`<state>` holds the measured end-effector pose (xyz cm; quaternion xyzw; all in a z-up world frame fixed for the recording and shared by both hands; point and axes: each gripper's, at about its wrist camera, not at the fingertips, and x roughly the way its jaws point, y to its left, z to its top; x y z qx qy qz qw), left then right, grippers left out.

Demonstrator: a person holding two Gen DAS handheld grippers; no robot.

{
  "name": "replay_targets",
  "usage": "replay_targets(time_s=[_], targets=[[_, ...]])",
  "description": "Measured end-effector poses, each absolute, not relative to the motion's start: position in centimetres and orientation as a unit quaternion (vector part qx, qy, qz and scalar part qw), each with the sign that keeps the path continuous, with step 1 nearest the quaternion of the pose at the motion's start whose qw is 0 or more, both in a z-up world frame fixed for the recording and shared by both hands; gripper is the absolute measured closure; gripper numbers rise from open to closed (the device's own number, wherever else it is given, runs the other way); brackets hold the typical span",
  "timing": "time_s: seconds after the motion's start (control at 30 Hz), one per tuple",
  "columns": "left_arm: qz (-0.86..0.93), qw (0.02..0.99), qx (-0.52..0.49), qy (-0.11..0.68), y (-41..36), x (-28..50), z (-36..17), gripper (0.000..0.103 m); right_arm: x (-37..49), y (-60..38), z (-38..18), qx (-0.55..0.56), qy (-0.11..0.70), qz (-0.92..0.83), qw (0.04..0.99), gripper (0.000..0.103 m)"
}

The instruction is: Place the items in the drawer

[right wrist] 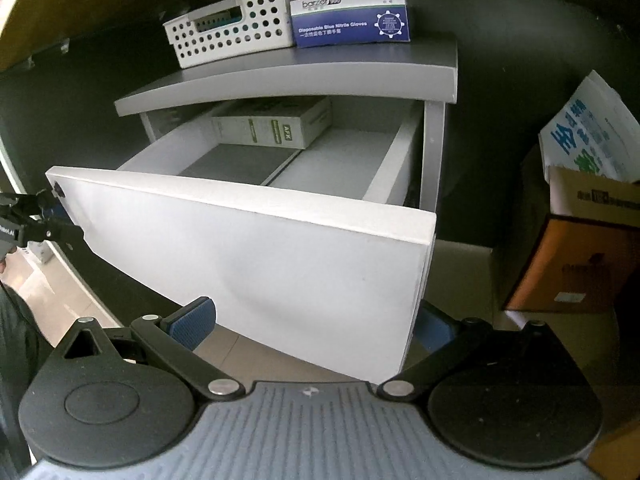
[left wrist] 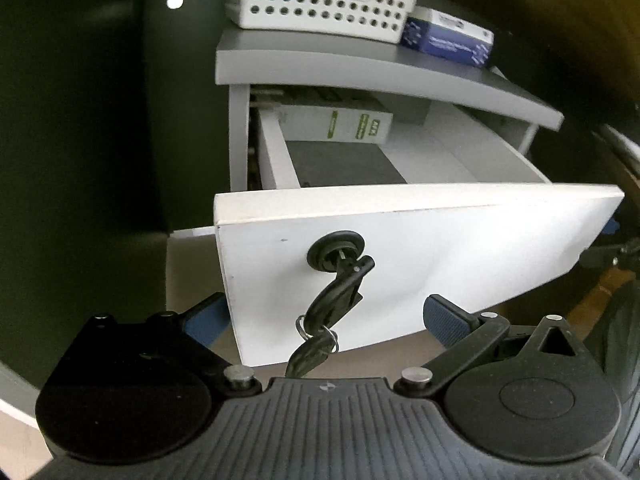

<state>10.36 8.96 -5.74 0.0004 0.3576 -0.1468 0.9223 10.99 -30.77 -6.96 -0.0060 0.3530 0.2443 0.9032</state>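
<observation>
Currently the drawer (right wrist: 248,240) stands pulled out, with a white-and-green box (right wrist: 276,124) at its back edge and a dark flat sheet (right wrist: 240,166) on its floor. On the cabinet top (right wrist: 320,76) sit a white basket (right wrist: 230,30) and a blue glove box (right wrist: 350,18), side by side. Left gripper (left wrist: 324,320) and right gripper (right wrist: 312,326) both hang spread, holding nothing. Partly filled, or two items left to go: cannot tell.

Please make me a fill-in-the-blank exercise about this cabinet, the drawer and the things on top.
1. The white cabinet drawer is pulled ____.
2. The blue nitrile glove box stands on the grey cabinet ____.
3. A black key hangs from the drawer's ____.
4. The white perforated plastic basket sits ____ the glove box.

Missing: open; top; lock; beside
</observation>
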Motion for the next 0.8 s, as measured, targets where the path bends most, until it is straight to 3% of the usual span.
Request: replay_targets(time_s=[0.8], targets=[[-0.139, 0.916, 0.038, 0.376, 7.7, 0.5, -5.8, 0.0, 1.9, -30.3, -6.6, -0.034, 0.381, 0.258, 0.887, 0.0]])
